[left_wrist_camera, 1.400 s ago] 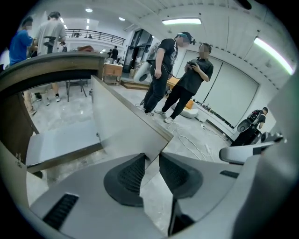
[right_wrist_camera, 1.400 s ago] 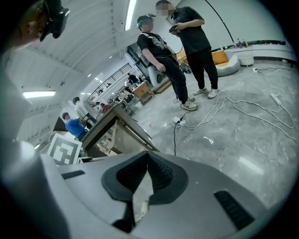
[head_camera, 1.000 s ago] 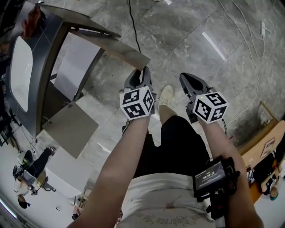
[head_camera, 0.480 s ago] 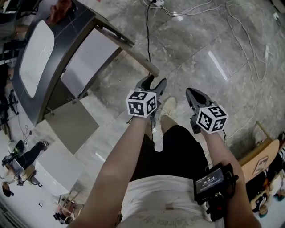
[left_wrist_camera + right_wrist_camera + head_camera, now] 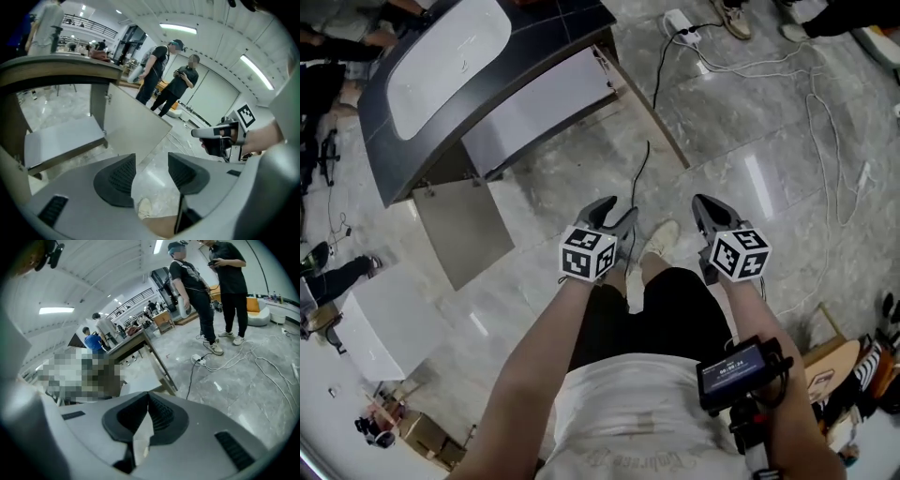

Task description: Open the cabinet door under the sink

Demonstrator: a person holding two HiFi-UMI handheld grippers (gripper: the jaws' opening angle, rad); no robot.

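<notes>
Under the dark-topped sink unit with a white oval basin (image 5: 441,47), the flat grey cabinet door (image 5: 461,232) stands swung wide over the grey marble floor (image 5: 581,178), at about 10 o'clock from us. A second door with a wood-coloured edge (image 5: 642,108) hangs open at 12 o'clock, and the pale cabinet floor (image 5: 534,103) shows between them.

We hold the left hand-held gripper (image 5: 617,214) well short of the grey door, its jaws spread wide with only floor and a cream shoe (image 5: 656,239) showing through the gap. The right hand-held gripper (image 5: 708,208) sits beside it at 3 o'clock, jaws pressed together on nothing.

We judge the opening itself to be done, which leaves a clean withdrawal. To do that well, we should keep both grippers low and close to the body, so nothing brushes a door edge and swings it back.

The grey door's free corner, nearest us, juts furthest into the walking space. A thin black cable (image 5: 642,173) trails across the floor at 12 o'clock between the wood-edged door and our feet. A white power strip (image 5: 680,21) and loose white cables (image 5: 816,112) lie from 1 to 2 o'clock, where two bystanders' feet (image 5: 741,14) also stand. Open floor lies at 3 o'clock and directly around us.
</notes>
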